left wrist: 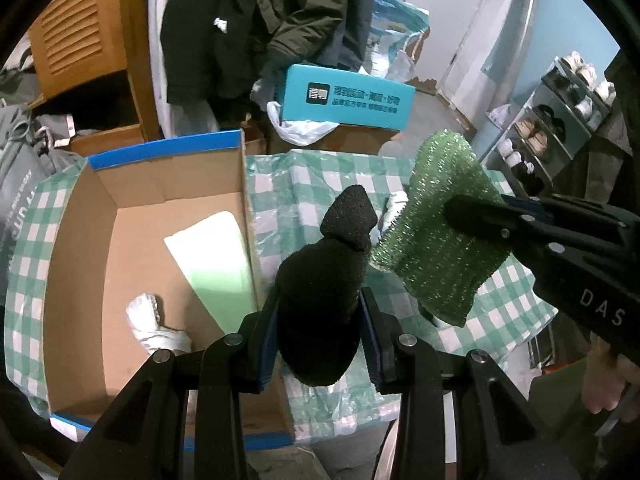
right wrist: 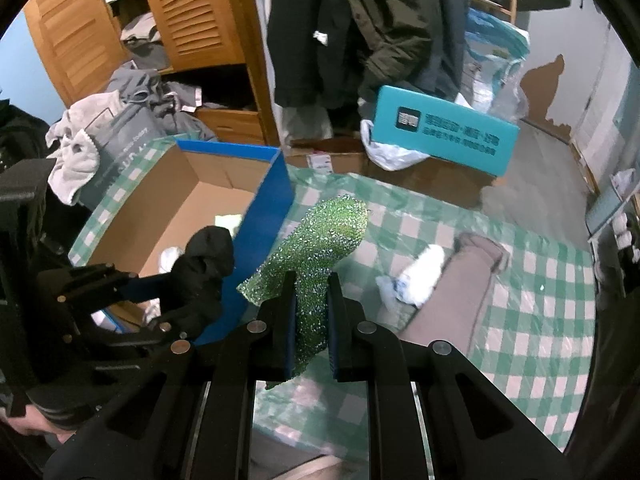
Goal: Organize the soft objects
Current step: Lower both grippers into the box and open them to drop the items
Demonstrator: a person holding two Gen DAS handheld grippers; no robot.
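Since both hands carry a load, I read this as a double delivery: my left gripper (left wrist: pixel 320 312) has its fingers clamped on a black sponge (left wrist: pixel 324 292), held clear above the tabletop (left wrist: pixel 500 320), while my right gripper (right wrist: pixel 312 312) pinches a glittery green scouring cloth (right wrist: pixel 320 240) that hangs limp from the grip. Beyond them, the open cardboard box (left wrist: pixel 132 200) sits on the left, already holding a white bundle (left wrist: pixel 156 328), likely the drop point. A white sock (right wrist: pixel 420 276) waits on the checked cover.

Open-topped cardboard box (left wrist: pixel 140 208), its blue-edged wall (right wrist: pixel 264 240) between.
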